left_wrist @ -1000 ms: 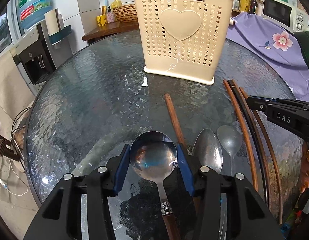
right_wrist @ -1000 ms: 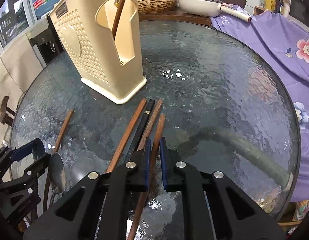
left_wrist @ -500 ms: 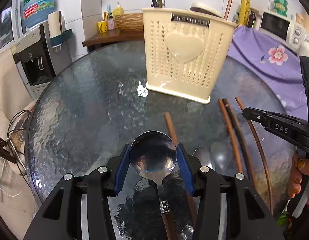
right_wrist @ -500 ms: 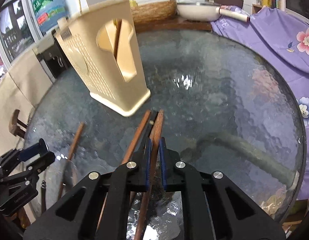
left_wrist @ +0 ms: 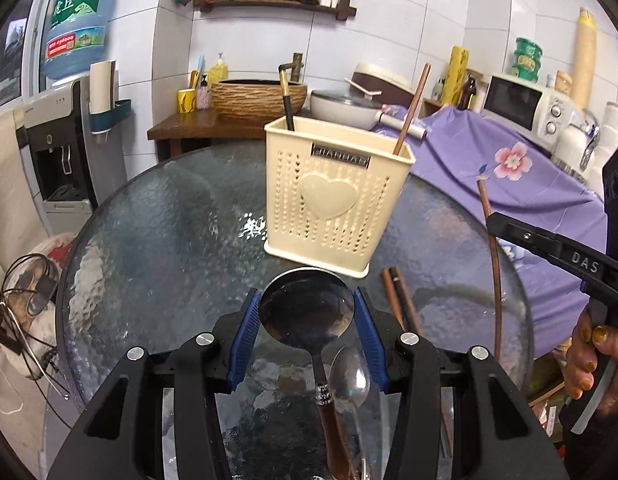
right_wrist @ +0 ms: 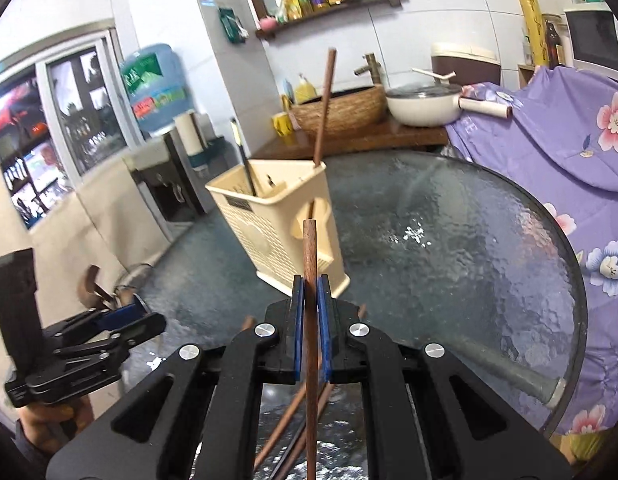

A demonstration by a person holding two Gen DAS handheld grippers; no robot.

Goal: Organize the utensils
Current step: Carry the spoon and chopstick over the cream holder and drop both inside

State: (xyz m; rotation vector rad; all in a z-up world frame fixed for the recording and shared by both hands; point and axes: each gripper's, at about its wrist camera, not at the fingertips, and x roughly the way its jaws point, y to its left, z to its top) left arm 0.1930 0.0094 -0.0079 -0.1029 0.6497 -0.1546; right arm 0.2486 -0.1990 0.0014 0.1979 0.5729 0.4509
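Left gripper: jaws standing partly apart, blue pads pressing the sides of a large spoon, bowl forward, wooden handle running back under the camera. Only the left wrist view is showing this grip; the right wrist view is catching that gripper side-on at its left edge, the spoon not clear.

Right gripper: jaws squeezing nearly together on a brown chopstick, tip pointing forward toward the holder. The left view is showing the same chopstick raised clear of the table.

Glass table: a small spoon and loose chopsticks are lying near the grippers.

Cream holder: standing upright mid-table, a brown stick and a black one leaning inside. The right view is revealing its side cut-out.
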